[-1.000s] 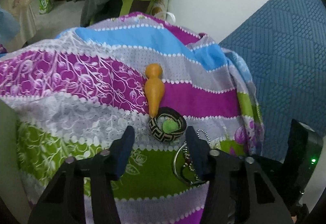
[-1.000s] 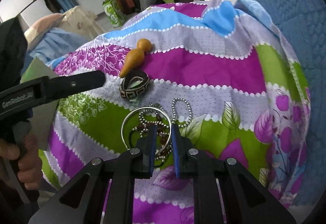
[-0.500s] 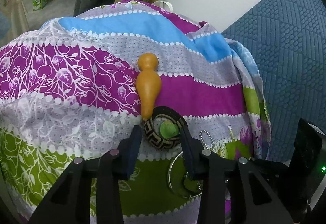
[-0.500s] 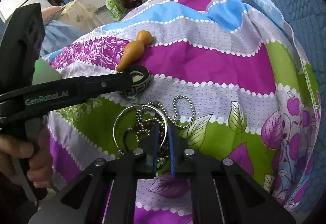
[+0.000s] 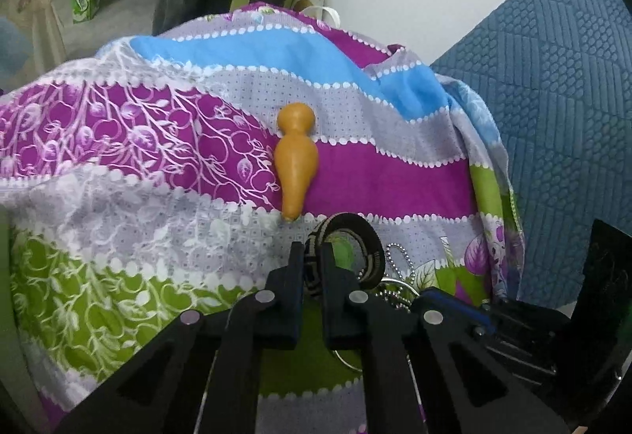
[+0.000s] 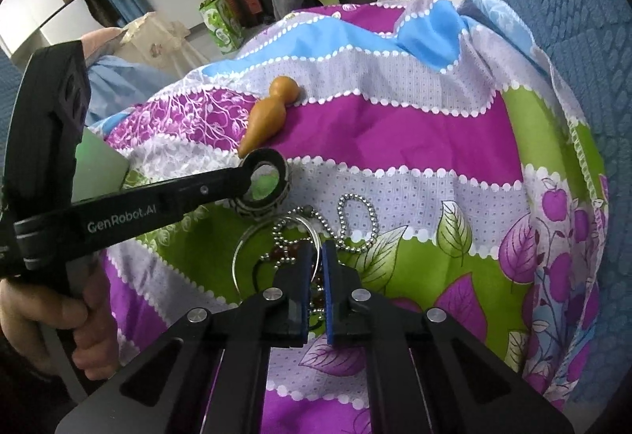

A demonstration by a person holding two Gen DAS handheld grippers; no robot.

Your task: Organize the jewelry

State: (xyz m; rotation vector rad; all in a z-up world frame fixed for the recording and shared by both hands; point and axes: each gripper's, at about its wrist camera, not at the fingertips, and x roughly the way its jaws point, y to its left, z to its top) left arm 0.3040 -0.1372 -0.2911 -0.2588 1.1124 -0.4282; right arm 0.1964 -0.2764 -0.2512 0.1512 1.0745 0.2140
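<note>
Closing down since a sec ago, left gripper has gone from wide to pinching the patterned bangle's wall, mid cloth by the gourd. Right gripper narrowed onto the silver ring & bead chain. Both pieces look ready to lift.

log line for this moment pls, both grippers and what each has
left gripper: shut on patterned bangle wall | right gripper: shut on silver hoop | bead chain, orange gourd: loose on cloth
</note>
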